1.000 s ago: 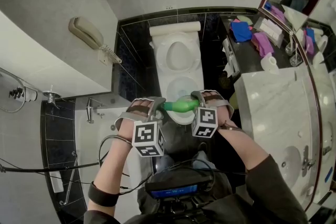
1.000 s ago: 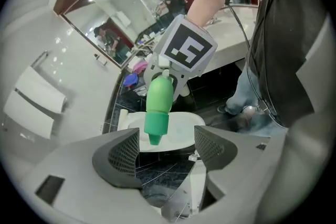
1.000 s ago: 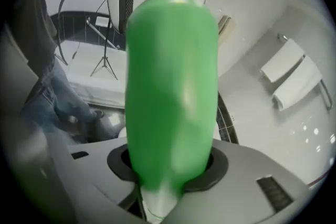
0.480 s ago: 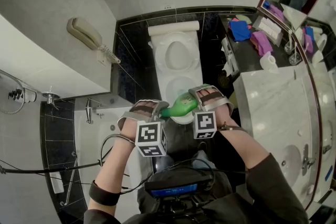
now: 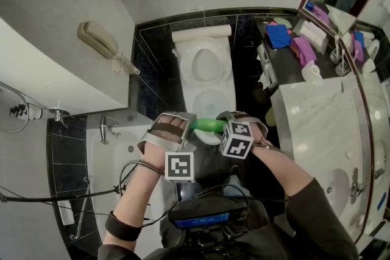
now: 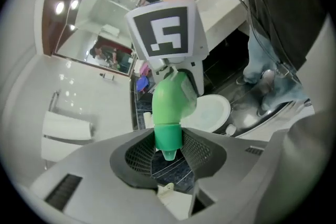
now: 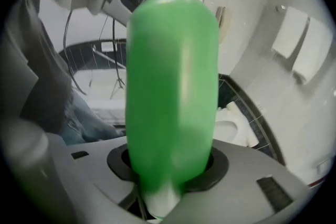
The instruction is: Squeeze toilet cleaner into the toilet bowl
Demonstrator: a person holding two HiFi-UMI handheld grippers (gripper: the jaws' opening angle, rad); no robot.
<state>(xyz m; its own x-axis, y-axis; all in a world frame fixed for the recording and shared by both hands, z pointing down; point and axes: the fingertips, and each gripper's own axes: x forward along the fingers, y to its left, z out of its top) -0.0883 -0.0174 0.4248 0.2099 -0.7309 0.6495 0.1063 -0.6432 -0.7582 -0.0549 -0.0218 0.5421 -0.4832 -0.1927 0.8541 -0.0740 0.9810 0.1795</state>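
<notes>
- Holding a glossy green plastic bottle (image 5: 207, 125) between two grippers, a person stands over a white toilet (image 5: 196, 100), seen from above
- The bottle lies almost level, just over the front rim of the bowl, with the seat lifted against the tank
- Its bent neck points to the left gripper (image 5: 186, 125) and its fat rounded body to the right gripper (image 5: 224, 126)
- In the left gripper view, the neck curves down into a ribless, darker green cap (image 6: 168, 136) that ends in a small cone tip
- The left jaws have just been closing, and their black mesh-textured pads now press on both sides of the cap
- In the right gripper view, the smooth body (image 7: 173, 86) fills the middle of the picture, tall and oval
- The right jaws are clamped on the body's lower end, which sits in their dark round pad recess
- Each gripper is pale grey moulded plastic and carries a cube with black-and-white square markers
- The floor (image 5: 157, 52) around the toilet is shiny black tile
- A beige wall phone (image 5: 100, 38) with a coiled cord hangs at the left
- A veined marble counter (image 5: 317, 125) stands at the right, with blue and purple cloths (image 5: 291, 41) folded on a dark shelf beyond it
</notes>
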